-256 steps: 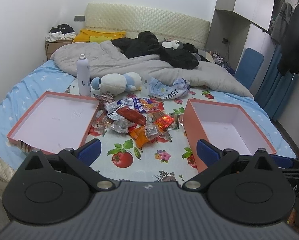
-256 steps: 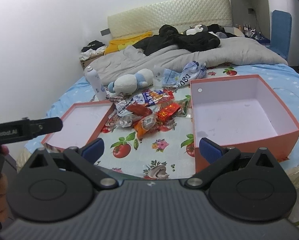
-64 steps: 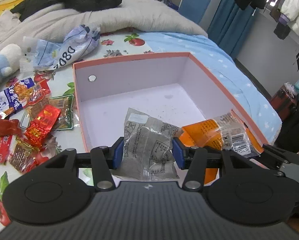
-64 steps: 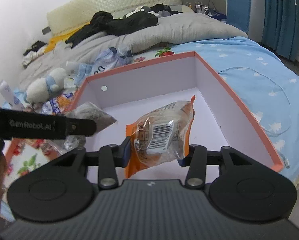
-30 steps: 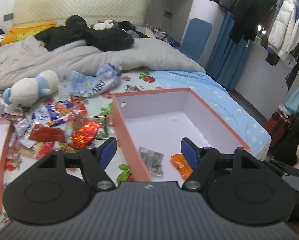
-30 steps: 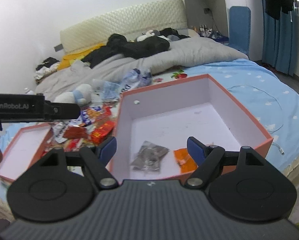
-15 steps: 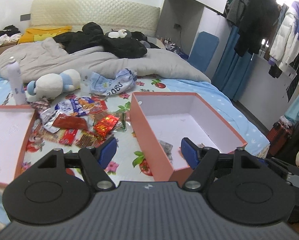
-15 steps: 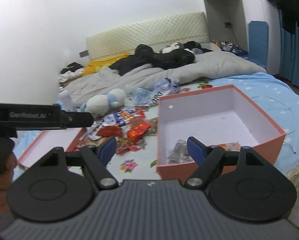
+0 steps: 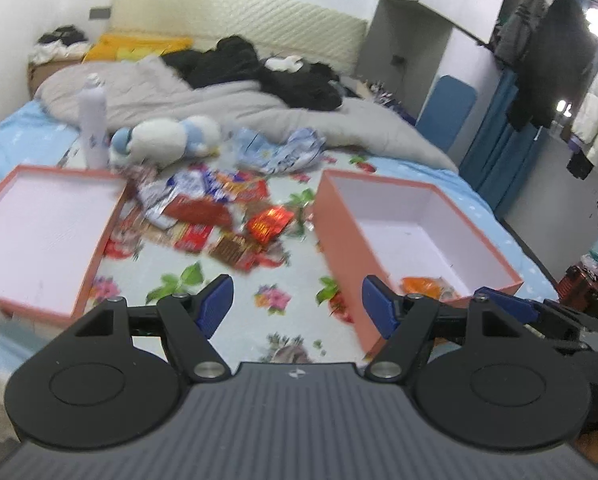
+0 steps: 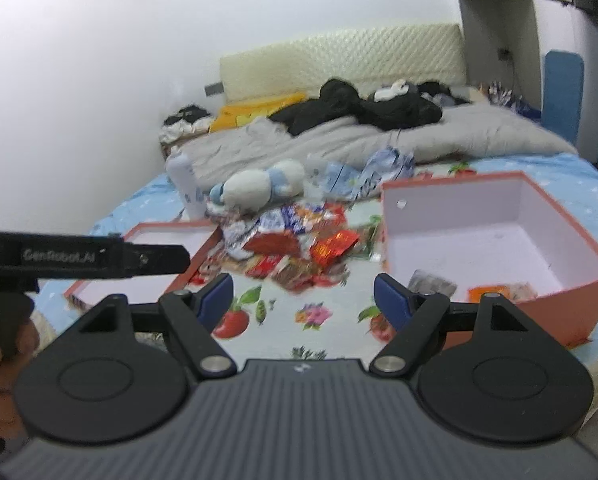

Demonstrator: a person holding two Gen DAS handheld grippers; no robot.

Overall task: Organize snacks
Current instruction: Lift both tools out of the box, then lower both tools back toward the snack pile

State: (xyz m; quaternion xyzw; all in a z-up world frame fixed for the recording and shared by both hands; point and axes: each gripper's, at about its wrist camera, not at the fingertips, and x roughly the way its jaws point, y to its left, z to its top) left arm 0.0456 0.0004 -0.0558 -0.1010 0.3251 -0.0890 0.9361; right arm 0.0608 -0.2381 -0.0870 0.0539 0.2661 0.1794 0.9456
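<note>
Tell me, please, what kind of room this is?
Most likely a bedroom: a bed with a padded headboard and a grey duvet, and clothes hanging at the right.

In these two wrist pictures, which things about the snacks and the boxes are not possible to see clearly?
- Snack pile, both wrist views: motion blur makes the wrapper print unreadable and the packets uncountable.
- Grey packet, left wrist view: hidden behind the deep box's near wall.
- Orange packet, left wrist view: partly covered by the left tongs.
- Shallow box, right wrist view: the left tongs' body covers its left part.
</note>
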